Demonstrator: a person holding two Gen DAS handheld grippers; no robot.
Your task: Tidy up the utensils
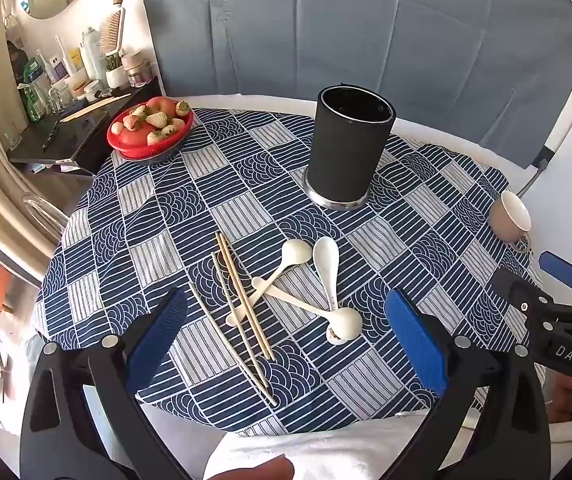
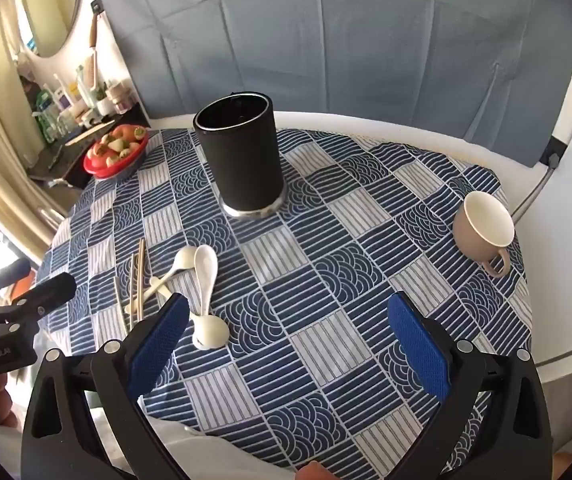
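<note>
A black cylindrical holder (image 1: 349,148) stands upright on the blue patterned cloth; it also shows in the right wrist view (image 2: 242,156). Three white spoons (image 1: 325,272) lie crossed in front of it, next to several chopsticks (image 1: 242,300). The spoons (image 2: 206,280) and chopsticks (image 2: 136,280) also show at the left of the right wrist view. My left gripper (image 1: 286,320) is open and empty, hovering above the spoons and chopsticks. My right gripper (image 2: 287,320) is open and empty, to the right of the spoons.
A red bowl of fruit (image 1: 150,128) sits at the far left of the table. A beige cup (image 2: 483,228) lies tilted at the right edge. A cluttered shelf (image 1: 66,80) stands beyond the table at left. The right gripper's body (image 1: 557,312) shows at the right edge.
</note>
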